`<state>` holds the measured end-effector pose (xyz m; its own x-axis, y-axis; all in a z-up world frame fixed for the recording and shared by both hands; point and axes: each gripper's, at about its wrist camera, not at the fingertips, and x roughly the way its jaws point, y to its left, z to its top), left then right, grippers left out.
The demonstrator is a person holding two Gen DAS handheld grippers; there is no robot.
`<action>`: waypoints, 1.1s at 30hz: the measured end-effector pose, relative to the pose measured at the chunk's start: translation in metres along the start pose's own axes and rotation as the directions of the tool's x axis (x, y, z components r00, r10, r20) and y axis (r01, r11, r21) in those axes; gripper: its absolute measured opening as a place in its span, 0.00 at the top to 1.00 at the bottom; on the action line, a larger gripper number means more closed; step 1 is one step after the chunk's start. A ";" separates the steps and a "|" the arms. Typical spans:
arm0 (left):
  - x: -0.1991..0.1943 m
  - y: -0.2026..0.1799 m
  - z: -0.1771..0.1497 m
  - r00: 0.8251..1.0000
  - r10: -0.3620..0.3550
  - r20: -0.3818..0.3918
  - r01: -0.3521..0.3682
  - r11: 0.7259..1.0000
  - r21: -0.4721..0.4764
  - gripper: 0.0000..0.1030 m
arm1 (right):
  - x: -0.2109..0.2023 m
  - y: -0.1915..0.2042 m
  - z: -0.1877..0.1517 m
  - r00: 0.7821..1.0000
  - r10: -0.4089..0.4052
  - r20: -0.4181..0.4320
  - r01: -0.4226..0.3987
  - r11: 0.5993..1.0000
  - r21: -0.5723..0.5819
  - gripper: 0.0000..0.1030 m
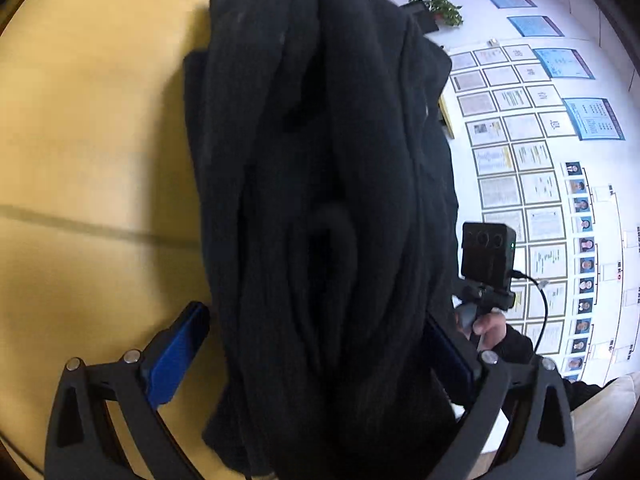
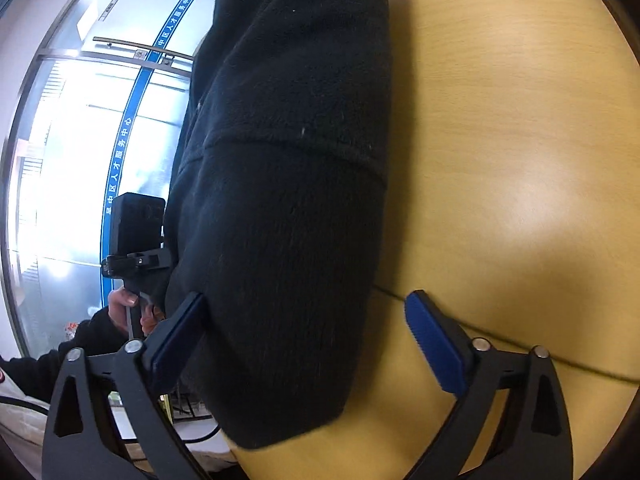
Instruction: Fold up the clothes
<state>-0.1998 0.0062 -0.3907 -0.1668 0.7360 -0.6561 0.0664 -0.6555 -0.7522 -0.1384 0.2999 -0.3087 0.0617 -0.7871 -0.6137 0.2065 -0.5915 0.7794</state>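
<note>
A thick folded bundle of black fleece clothing (image 1: pixel 320 200) lies on the yellow wooden table (image 1: pixel 80 140). My left gripper (image 1: pixel 316 316) is open and straddles one end of the bundle, where the stacked folds show. Its left blue pad (image 1: pixel 176 356) stands just clear of the cloth; the other pad is partly hidden behind it. At the opposite end, the smooth side of the bundle (image 2: pixel 288 220) sits between the fingers of my open right gripper (image 2: pixel 306 296). There the left pad (image 2: pixel 176 340) is against the fleece and the right pad (image 2: pixel 434 344) is apart from it.
A hand (image 1: pixel 488 328) holds the other gripper beyond the bundle, and likewise a hand (image 2: pixel 124 308) in the right wrist view. A seam (image 2: pixel 520 350) runs across the tabletop. Past the table are a wall of framed papers (image 1: pixel 520 160), a potted plant (image 1: pixel 444 8) and glass doors (image 2: pixel 92 128).
</note>
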 end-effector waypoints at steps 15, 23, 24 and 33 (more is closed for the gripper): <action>0.037 -0.010 -0.003 0.991 -0.124 -0.046 0.123 0.992 -0.026 0.00 | 0.008 0.021 0.028 0.994 -0.086 -0.065 0.081 0.994 -0.079 0.27; 0.020 -0.022 -0.028 0.998 -0.060 0.023 0.059 0.998 0.011 0.35 | -0.010 0.067 -0.004 0.986 -0.147 0.081 0.160 0.968 -0.191 0.47; 0.012 -0.028 -0.034 0.998 -0.055 0.029 0.054 0.998 0.025 0.36 | -0.013 0.076 -0.011 0.983 -0.146 0.108 0.166 0.964 -0.209 0.48; -0.135 -0.091 -0.076 0.971 0.025 0.238 -0.054 0.992 0.117 0.37 | -0.032 0.201 -0.043 0.972 -0.025 0.232 0.107 0.932 -0.347 0.49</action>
<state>-0.1085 -0.0209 -0.2385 -0.3949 0.6578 -0.6414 -0.0398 -0.7097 -0.7034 -0.0564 0.2136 -0.1380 -0.1717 -0.7912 -0.5869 0.5379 -0.5744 0.6170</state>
